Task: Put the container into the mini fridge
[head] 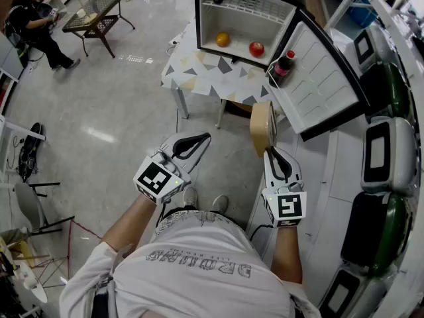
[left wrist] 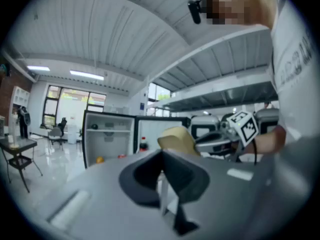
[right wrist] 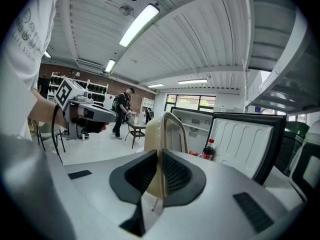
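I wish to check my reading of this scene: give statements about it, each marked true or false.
The door of the mini fridge is open. True.
The right hand-held gripper is clamped on the container. True.
The container stands inside the fridge. False: it is outside, in front.
The bottle lies beside the apple. False: it stands in the door shelf.
The left hand-held gripper holds the apple. False: the apple lies in the fridge.

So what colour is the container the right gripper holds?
Cream-beige, plain. The container shows best in the right gripper view.
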`<state>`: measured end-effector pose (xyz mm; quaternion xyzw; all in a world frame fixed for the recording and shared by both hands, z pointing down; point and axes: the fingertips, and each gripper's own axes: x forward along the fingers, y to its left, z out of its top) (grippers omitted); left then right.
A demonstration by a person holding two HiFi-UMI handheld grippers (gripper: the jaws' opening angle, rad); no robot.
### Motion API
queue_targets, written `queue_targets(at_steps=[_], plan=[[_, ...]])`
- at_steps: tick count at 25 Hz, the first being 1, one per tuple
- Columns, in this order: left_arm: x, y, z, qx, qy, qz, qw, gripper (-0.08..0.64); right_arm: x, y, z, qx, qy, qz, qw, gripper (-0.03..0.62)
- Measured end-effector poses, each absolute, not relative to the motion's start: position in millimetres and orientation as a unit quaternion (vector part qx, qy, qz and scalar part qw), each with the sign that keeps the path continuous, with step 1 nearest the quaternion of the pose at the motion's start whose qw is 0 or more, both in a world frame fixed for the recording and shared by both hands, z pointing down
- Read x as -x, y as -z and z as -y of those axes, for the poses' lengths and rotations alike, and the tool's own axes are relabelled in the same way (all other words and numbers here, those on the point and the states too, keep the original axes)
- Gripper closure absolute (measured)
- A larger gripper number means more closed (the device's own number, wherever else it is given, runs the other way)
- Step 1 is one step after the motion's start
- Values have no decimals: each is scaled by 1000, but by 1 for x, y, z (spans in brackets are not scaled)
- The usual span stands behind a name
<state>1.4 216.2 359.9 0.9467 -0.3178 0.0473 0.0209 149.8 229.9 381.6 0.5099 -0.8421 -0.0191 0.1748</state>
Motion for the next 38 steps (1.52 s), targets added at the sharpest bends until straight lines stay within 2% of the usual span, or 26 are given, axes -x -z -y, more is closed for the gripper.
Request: queue_targets(at_steps=[25, 38], plan=[[-45, -364, -224, -941, -47, 336, 12, 552, -191, -377, -229, -495, 38, 855, 151, 558], [-44, -370, -179, -938, -49, 344, 12, 552, -194, -383, -185, -489, 41, 857, 158, 558]])
